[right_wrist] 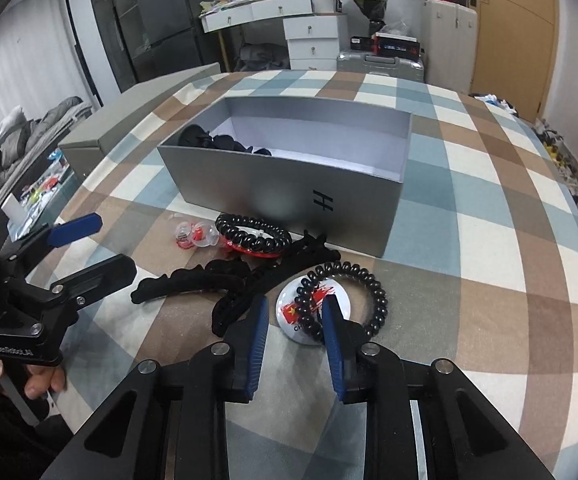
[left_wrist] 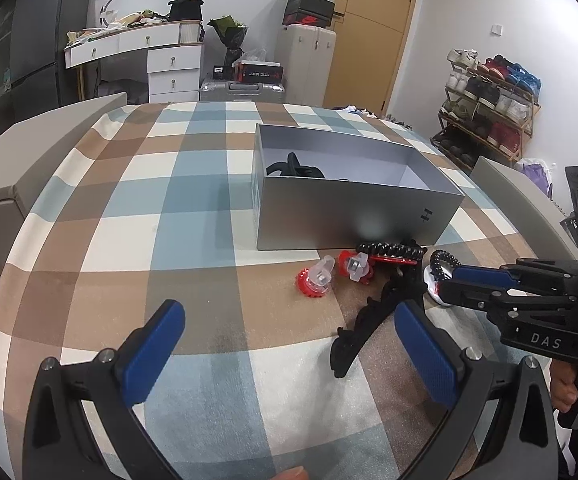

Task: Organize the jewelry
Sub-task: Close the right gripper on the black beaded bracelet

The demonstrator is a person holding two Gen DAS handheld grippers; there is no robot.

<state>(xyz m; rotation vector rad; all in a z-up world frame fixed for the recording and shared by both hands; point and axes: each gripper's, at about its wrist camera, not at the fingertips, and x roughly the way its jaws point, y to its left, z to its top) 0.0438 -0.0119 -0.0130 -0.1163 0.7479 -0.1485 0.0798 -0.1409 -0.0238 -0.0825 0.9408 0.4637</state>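
Note:
A grey open box [left_wrist: 353, 216] [right_wrist: 289, 184] stands on the checked tablecloth with black items inside. In front of it lie a black coil bracelet on a red ring [right_wrist: 253, 236] [left_wrist: 389, 249], two red-and-clear clips [left_wrist: 315, 278] [right_wrist: 193, 236], long black hair clips [right_wrist: 193, 280] [left_wrist: 373, 312], and a second black coil bracelet [right_wrist: 345, 300] on a white round badge [right_wrist: 301, 312]. My right gripper [right_wrist: 295, 320] is open, its fingers straddling the badge and the coil's left part. My left gripper [left_wrist: 289, 348] is open and empty, low over the cloth.
The box's grey lid [right_wrist: 129, 128] [left_wrist: 29, 168] lies at the table's left edge. A white drawer desk [left_wrist: 161, 56], suitcases [left_wrist: 245, 90] and a shoe rack [left_wrist: 489, 104] stand beyond the table.

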